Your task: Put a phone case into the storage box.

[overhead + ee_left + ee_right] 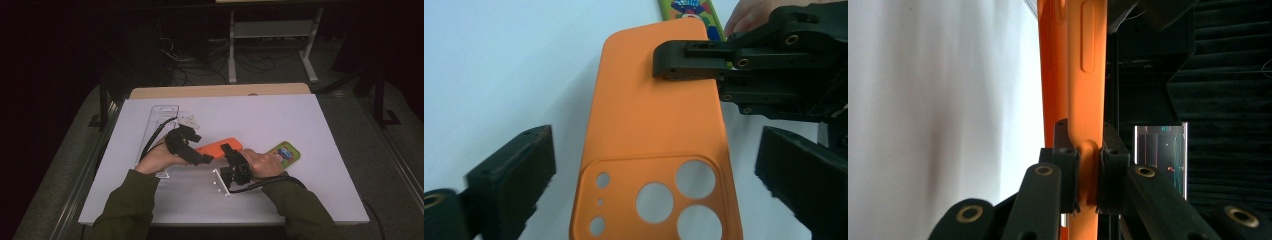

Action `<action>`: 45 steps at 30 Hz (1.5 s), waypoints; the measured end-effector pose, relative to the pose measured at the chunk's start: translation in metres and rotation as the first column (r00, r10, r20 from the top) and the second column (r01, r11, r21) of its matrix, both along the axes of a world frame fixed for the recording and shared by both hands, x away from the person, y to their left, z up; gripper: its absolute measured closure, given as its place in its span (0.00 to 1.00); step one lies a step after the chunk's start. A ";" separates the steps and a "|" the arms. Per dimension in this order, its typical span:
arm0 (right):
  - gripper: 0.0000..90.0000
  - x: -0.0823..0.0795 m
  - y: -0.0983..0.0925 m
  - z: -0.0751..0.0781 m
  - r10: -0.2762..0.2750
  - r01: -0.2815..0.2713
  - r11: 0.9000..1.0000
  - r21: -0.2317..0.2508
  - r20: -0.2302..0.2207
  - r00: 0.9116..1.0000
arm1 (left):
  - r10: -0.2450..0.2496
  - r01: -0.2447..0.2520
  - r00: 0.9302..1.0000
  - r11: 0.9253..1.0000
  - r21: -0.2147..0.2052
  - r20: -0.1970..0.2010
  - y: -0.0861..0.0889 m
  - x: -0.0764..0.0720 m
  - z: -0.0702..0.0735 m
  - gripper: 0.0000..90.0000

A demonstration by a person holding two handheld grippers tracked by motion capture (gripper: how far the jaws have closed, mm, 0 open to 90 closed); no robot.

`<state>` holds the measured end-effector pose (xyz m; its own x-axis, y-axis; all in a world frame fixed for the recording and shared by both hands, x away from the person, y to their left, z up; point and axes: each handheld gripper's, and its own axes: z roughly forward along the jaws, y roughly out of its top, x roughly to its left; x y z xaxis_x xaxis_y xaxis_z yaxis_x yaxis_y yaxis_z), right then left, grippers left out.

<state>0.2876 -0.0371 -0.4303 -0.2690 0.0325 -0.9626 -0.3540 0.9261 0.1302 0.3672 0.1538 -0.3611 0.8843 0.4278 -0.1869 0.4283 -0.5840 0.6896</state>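
Orange phone case (pixel 218 147) gripped edge-on by the right hand-held gripper (pixel 231 154).

The right jaws are clenched on the case's rim, holding it just above the white surface (pixel 300 195). The left hand-held gripper (pixel 200 159) is released, its jaws spread either side of the camera-cutout end; contact there appears absent. A green package (pixel 285 153) lies nearby.

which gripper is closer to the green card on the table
Right. The right gripper, clamped on the orange phone case, has its hand right beside the green card. The left gripper is open at the case's far end, farther away.
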 end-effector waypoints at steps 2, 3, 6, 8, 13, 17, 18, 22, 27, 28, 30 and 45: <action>0.90 0.000 0.000 0.000 -0.003 0.003 1.000 -0.001 0.002 1.000 | 0.001 -0.001 1.000 1.000 -0.006 -0.001 0.003 0.000 0.001 0.01; 0.90 0.000 0.000 0.000 -0.003 0.003 1.000 -0.001 0.002 1.000 | 0.001 -0.001 1.000 1.000 -0.006 -0.001 0.003 0.000 0.001 0.01; 0.89 0.002 -0.002 -0.002 -0.009 0.009 1.000 -0.001 0.003 1.000 | 0.001 -0.001 1.000 1.000 -0.017 -0.005 0.007 0.000 0.003 0.01; 0.89 0.003 -0.004 -0.002 -0.020 0.020 1.000 -0.008 -0.019 1.000 | -0.003 0.003 1.000 1.000 -0.017 -0.001 0.010 0.001 0.004 0.01; 0.89 0.008 -0.011 -0.003 -0.047 0.047 0.999 0.001 -0.034 0.998 | 0.011 -0.011 1.000 0.999 -0.035 0.000 0.017 0.001 0.007 0.01; 0.89 0.011 -0.016 -0.003 -0.064 0.064 0.998 0.004 -0.042 0.997 | 0.008 -0.007 1.000 1.000 -0.029 0.004 0.022 0.002 0.008 0.01; 0.89 0.012 -0.017 -0.002 -0.068 0.067 0.998 -0.018 -0.054 0.996 | 0.004 -0.004 1.000 1.000 -0.020 0.008 0.023 0.003 0.008 0.01; 0.89 0.016 -0.023 -0.003 -0.089 0.089 0.996 0.005 -0.074 0.993 | 0.013 -0.013 1.000 1.000 -0.007 0.009 0.027 0.004 0.008 0.01; 0.89 0.019 -0.025 -0.003 -0.105 0.109 0.993 0.035 -0.102 0.989 | 0.021 -0.021 1.000 1.000 -0.003 0.006 0.027 0.004 0.007 0.01; 0.89 0.019 -0.026 -0.003 -0.110 0.115 0.993 0.040 -0.115 0.987 | 0.016 -0.016 1.000 1.000 0.007 0.010 0.028 0.005 0.007 0.01; 0.89 0.020 -0.027 -0.003 -0.115 0.122 0.991 0.051 -0.129 0.985 | 0.021 -0.021 1.000 1.000 0.005 0.009 0.028 0.005 0.006 0.01; 0.89 0.029 -0.035 0.007 -0.138 0.191 0.963 0.190 -0.259 0.956 | 0.032 -0.033 0.999 0.999 0.017 0.027 0.028 0.006 0.006 0.01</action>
